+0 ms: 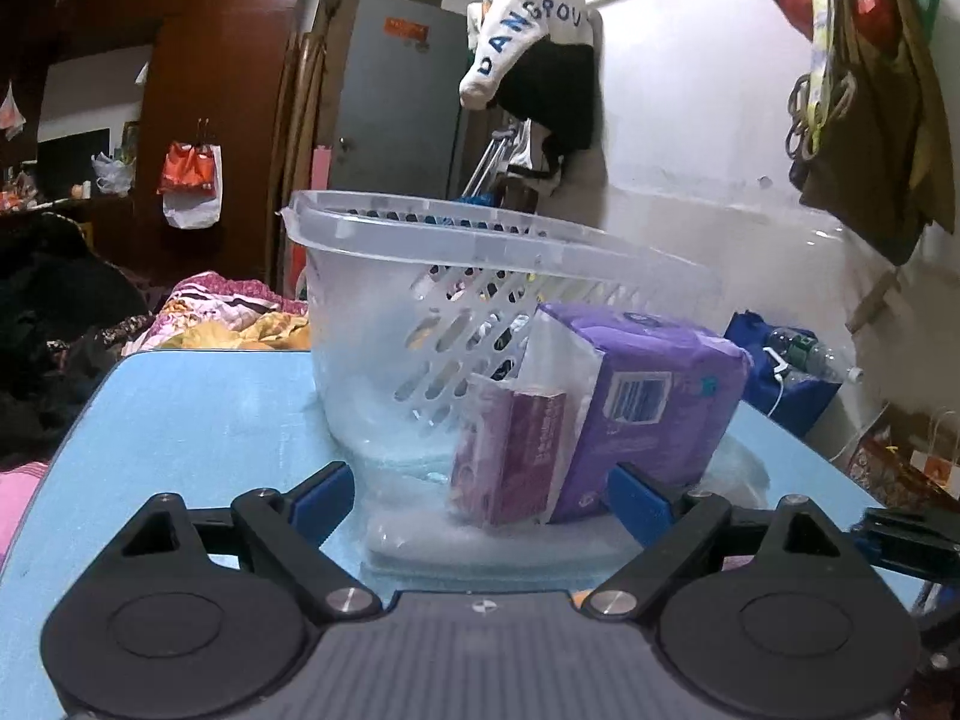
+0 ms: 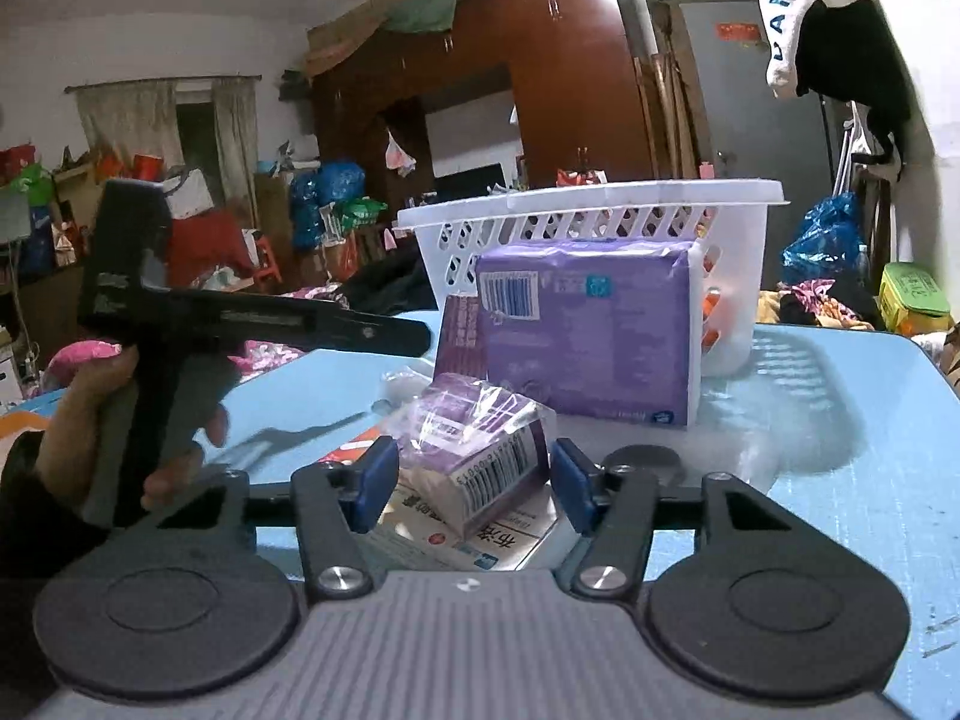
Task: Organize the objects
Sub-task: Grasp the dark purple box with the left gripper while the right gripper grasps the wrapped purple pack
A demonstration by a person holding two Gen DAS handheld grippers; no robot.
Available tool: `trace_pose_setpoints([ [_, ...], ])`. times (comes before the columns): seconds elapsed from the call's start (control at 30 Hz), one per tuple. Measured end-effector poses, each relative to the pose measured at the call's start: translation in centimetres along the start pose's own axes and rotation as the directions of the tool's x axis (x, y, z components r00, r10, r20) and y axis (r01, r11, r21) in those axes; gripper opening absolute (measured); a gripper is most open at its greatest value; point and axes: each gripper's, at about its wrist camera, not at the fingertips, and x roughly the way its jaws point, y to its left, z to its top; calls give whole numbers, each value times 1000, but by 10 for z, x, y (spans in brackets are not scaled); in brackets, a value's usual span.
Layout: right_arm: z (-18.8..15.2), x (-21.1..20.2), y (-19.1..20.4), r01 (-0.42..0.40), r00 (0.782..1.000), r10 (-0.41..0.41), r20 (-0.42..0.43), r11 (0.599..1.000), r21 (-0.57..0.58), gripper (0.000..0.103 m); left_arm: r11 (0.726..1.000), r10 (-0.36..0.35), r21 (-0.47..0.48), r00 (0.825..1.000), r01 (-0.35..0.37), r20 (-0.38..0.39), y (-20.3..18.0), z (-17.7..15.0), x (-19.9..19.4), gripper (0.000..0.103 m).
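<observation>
A white slotted plastic basket (image 1: 420,276) stands on the light blue table (image 1: 198,414); it also shows in the right wrist view (image 2: 738,240). A big purple pack (image 1: 654,402) leans against it, with a small magenta box (image 1: 510,456) in front. My left gripper (image 1: 480,498) is open, its blue pads either side of the magenta box without touching it. My right gripper (image 2: 474,480) is open around a small purple plastic-wrapped box (image 2: 480,450) with a barcode, which lies on a flat white and red box (image 2: 480,534). The big purple pack (image 2: 588,330) stands behind.
The left gripper's handle and the hand holding it (image 2: 150,348) fill the left of the right wrist view. Loose clear wrapping (image 2: 408,384) lies on the table. A bed with a patterned quilt (image 1: 228,312), a blue bag (image 1: 774,372) and clothes on the wall surround the table.
</observation>
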Motion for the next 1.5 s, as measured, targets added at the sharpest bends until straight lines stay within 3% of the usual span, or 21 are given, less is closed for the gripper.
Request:
trace_pose_setpoints([
  [0.17,3,-20,-9,17,999,-18,48,1000,25,58,1000,12,23,998,-11,-65,-6,5,22,92],
  [0.63,8,-34,-32,47,995,-53,80,996,77,58,999,-41,25,993,44,-109,-9,12,44,86],
  [0.77,7,-36,-31,48,995,-54,85,996,79,58,993,-102,44,987,108,-123,-13,9,41,58],
  [0.8,7,-36,-31,48,995,-54,85,996,81,58,993,-100,53,987,107,-124,-14,9,40,57],
  [0.87,6,-36,-32,50,995,-57,86,995,81,58,993,-96,53,988,103,-118,-14,8,38,50],
  [0.93,6,-36,-34,54,994,-61,86,995,83,58,994,-102,33,989,106,-110,-11,7,34,49],
  [1.27,5,-35,-36,78,992,-85,93,994,72,57,998,-43,36,999,43,13,-15,2,-3,49],
  [1.5,3,-36,-37,90,990,-96,103,994,59,56,998,-53,40,996,51,65,-20,4,-21,49],
])
